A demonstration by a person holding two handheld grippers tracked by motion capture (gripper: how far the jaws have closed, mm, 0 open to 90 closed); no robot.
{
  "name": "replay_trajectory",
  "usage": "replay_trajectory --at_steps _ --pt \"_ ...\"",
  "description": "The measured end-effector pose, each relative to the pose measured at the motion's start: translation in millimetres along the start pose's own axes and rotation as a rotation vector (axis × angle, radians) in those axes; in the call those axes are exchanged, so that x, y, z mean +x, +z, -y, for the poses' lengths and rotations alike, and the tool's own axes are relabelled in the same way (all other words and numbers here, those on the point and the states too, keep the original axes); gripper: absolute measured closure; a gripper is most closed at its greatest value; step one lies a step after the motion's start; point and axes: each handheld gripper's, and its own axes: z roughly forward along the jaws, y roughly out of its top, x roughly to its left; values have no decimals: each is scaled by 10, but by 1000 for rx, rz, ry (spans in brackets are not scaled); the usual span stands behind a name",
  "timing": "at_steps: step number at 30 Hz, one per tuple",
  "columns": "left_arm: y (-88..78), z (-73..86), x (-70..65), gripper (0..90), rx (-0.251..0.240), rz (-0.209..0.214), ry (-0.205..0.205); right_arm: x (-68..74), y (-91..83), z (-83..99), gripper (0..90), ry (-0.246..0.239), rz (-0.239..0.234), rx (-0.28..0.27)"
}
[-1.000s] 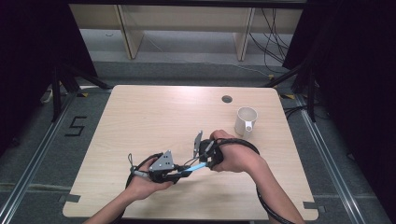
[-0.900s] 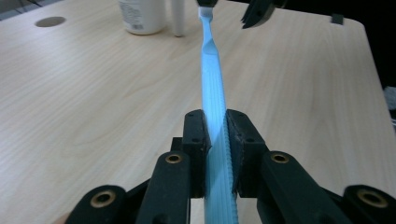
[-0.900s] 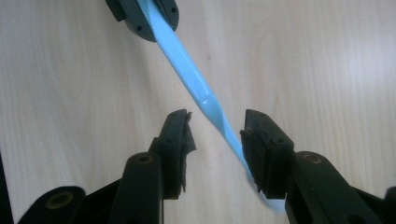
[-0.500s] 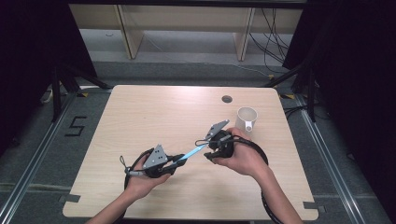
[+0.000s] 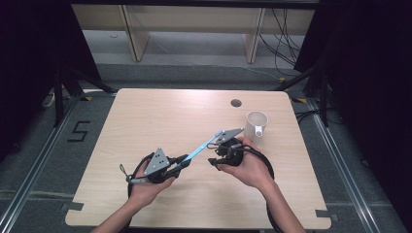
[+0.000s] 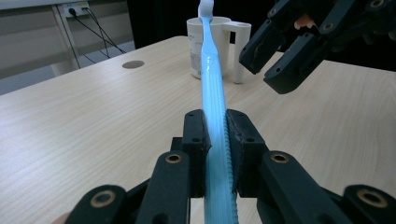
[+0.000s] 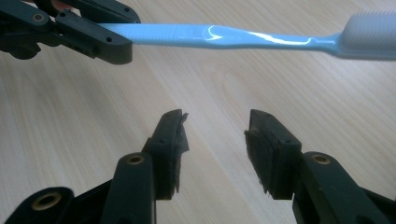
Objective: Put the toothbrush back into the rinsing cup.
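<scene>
Item: light-blue toothbrush [image 5: 200,147], held off the table [image 5: 145,111] by its handle end. Long axis runs from L gripper [image 5: 179,162] up and to the right, bristle head [image 5: 217,132] aimed toward the white mug [image 5: 256,125].

L gripper: jaws clenched on the handle, pads pressing both sides (clear in left gripper view [image 6: 215,135]); brush [image 6: 211,84] sticks straight out along the jaws, head lined up w/ mug [image 6: 219,46] beyond.

R gripper [image 5: 216,156]: jaws parted, just been opening, nothing between them. Sits beside the head end, just below the shaft as seen from above. In right gripper view [image 7: 215,144] the brush [image 7: 224,37] crosses sideways above the open jaws, apart from both pads; bristles [image 7: 373,30] at far right, L gripper's jaws at top left.

Nearer hand: L has it; R is closest to head end and mug.

Likely next: get brush into mug, head or handle first – cannot tell which.

Around: cable hole [image 5: 236,103] in tabletop behind mug. In the way: R gripper itself, between brush tip and mug; mug handle faces the person.
</scene>
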Motion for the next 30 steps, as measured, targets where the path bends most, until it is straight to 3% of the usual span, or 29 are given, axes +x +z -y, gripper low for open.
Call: replay_trajectory --at_steps 5,7,11,14,15,16,17,19,20,25,29,30 --pt "-32 -11 17 779 -38 -30 -8 14 13 1 551 19 -6 -15" --pt "-46 -16 38 779 -66 -48 -21 25 42 11 551 28 2 -55" --pt "-79 -36 68 779 -83 -76 -29 20 47 26 548 28 7 -70" --pt "-95 -48 79 779 -108 -94 -38 36 55 39 545 82 6 -88" --pt "-97 -51 81 779 -118 -99 -43 32 53 40 545 69 14 -92" --pt "-100 -52 83 779 -125 -103 -47 43 44 42 543 99 18 -98" --pt "-100 -52 83 779 -125 -103 -47 43 44 42 543 99 18 -98" --pt "-104 -57 83 779 -149 -120 -48 23 49 41 543 99 4 -161" --pt "-91 -55 85 779 -174 -121 -50 29 48 44 544 126 12 -181" --pt "-104 -79 79 779 -190 -145 -51 3 28 21 546 185 2 -293" --pt "-97 -94 68 779 -214 -155 -51 1 32 -25 548 232 -36 -369" --pt "-98 -97 66 779 -219 -159 -52 17 30 -34 548 274 -52 -380"
